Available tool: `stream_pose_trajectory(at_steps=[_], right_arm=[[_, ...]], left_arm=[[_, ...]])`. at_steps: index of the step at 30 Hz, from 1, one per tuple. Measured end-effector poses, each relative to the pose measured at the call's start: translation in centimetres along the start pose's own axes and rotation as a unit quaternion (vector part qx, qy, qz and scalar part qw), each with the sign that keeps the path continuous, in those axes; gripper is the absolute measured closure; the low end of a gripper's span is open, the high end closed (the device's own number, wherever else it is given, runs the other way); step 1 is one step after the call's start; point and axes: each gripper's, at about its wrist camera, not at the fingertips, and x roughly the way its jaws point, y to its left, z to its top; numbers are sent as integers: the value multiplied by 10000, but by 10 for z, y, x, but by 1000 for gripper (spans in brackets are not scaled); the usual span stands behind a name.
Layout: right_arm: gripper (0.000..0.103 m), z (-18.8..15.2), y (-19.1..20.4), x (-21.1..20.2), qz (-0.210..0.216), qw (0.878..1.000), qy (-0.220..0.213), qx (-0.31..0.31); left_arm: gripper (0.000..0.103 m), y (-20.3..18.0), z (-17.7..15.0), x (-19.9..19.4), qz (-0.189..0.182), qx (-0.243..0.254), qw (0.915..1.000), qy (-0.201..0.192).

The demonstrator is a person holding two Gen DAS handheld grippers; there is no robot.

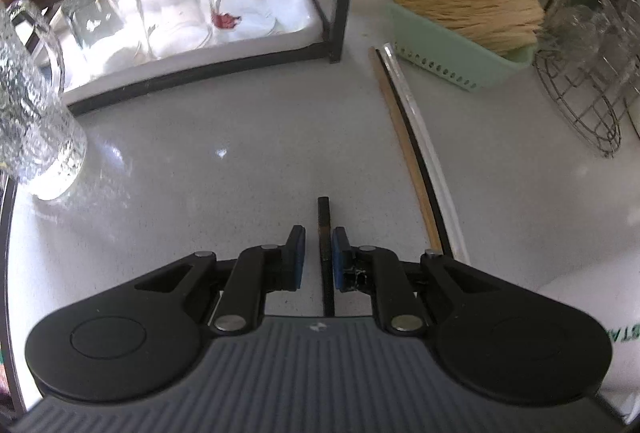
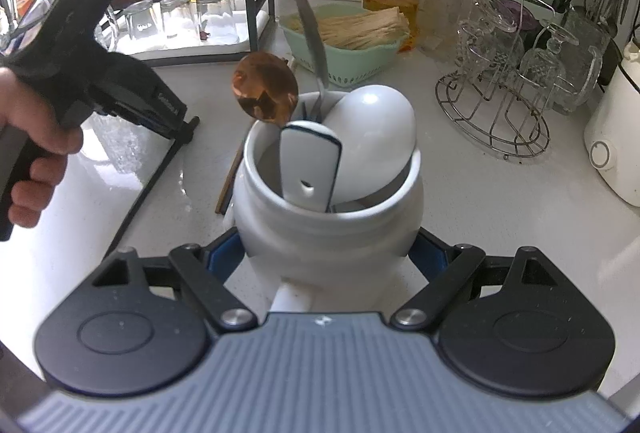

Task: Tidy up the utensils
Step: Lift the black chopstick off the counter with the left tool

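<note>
Chopstick (image 1: pixel 325 233), a dark one, sat between your left gripper (image 1: pixel 319 253) pads, jaws narrow and seemingly pinching it above the white counter (image 1: pixel 240 137). Your right gripper (image 2: pixel 326 253) clasped the white utensil jar (image 2: pixel 328 225), holding spoons, copper spoon (image 2: pixel 265 87) included.

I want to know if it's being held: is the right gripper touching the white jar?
Touching. The right wrist view shows the blue pads pressed against both sides of the white jar.

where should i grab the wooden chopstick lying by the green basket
Mid-shaft of the wooden chopstick, from straight above, tongs closing across its width: it lies flat on the counter with a dark stick tight against its right side.
</note>
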Motion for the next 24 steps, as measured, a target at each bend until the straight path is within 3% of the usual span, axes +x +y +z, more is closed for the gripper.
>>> stream_pose_trajectory(at_steps=[7, 10, 13, 24], right_arm=[[13, 0, 0, 0, 5, 10000, -14, -5], [13, -1, 0, 0, 16, 10000, -47, -18], [13, -1, 0, 0, 26, 10000, -56, -19], [13, 2, -4, 1, 174, 9997, 35, -149]], left_arm=[[88, -2, 10, 4, 108, 24, 9997, 204], [95, -2, 13, 5, 86, 1, 9997, 234], [96, -1, 14, 5, 40, -7, 9997, 248], [96, -6, 28, -56, -101, -281, 9987, -406]])
